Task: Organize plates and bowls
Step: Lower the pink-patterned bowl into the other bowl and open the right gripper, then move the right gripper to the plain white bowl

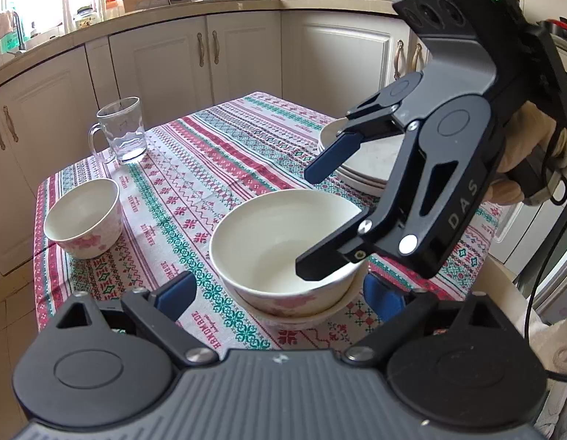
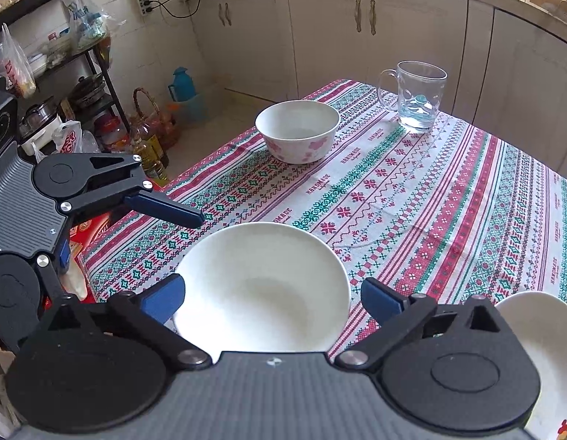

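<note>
Two white porcelain bowls with pink flowers are sitting nested, one inside the other, near the close edge of the table, which is lying under a red, green and white striped patterned tablecloth. The left gripper is standing released, its blue pads wide on either side of the stacked pair and not pressing it; the rim of the upper bowl is also showing large between the spread pads of the right gripper. That right gripper is hanging over the stack with its jaws wide apart, one black finger reaching down inside the upper bowl and the other lifted above it, gripping nothing, while a gloved hand is holding its handle. Beyond the stack, toward the right edge, a pile of white round plates is lying flat. Toward the left edge a third white flowered bowl is standing alone, well apart from the stack. Farther still, near the far left corner, a clear glass mug with a handle is standing upright.
</note>
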A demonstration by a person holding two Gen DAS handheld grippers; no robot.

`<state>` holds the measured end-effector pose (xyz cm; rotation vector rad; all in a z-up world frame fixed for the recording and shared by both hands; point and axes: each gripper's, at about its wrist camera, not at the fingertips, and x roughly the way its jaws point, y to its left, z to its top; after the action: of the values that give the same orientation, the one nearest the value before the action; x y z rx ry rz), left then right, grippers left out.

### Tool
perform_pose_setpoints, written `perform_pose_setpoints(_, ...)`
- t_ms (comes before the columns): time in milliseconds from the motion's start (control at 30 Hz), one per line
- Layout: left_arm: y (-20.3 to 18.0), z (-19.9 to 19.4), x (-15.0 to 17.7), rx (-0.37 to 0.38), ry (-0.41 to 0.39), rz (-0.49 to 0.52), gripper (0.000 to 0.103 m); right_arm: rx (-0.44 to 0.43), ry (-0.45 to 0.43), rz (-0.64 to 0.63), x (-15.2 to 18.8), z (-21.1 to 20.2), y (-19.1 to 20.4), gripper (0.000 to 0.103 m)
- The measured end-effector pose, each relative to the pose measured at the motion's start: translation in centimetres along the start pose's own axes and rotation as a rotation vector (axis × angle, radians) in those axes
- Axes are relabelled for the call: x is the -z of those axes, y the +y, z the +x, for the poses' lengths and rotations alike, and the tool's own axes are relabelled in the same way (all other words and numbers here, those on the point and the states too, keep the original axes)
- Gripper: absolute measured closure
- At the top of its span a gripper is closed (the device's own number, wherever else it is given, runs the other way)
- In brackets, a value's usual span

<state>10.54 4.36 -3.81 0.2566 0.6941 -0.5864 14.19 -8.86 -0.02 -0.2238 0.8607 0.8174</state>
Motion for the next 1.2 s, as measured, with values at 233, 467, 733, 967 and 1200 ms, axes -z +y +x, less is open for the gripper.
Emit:
perform_pose_setpoints(233,0.1,-1.1,1.1,-0.017,0.001,-0.028,0.006,0.037,-0.006,0.004,1.2,-0.3,0.3,0.000)
perform_pose_setpoints(467,1.0,-2.2,2.0,-0.050,-0.007,-0.067,0.006,0.059,-0.006,0.001,1.7,-0.2,0.7,0.000)
perform_pose_setpoints(733,3.7,-3.7,3.0,-0.173,-0.043,-0.090,0.006,0.116,-0.022,-0.060,0.0,-0.9,1.6,0.000)
perform_pose_setpoints(967,7.2,-2.9,2.9,-0.280,-0.079,-0.150,0.006,0.183,-0.083,-0.128,-3.7,-0.5,2.2,0.000)
perform_pose_setpoints(1200,10.0,0.3,2.2,-0.344,-0.081,-0.147,0.006,0.239,-0.060,-0.107,-7.3,1.9,1.5,0.000)
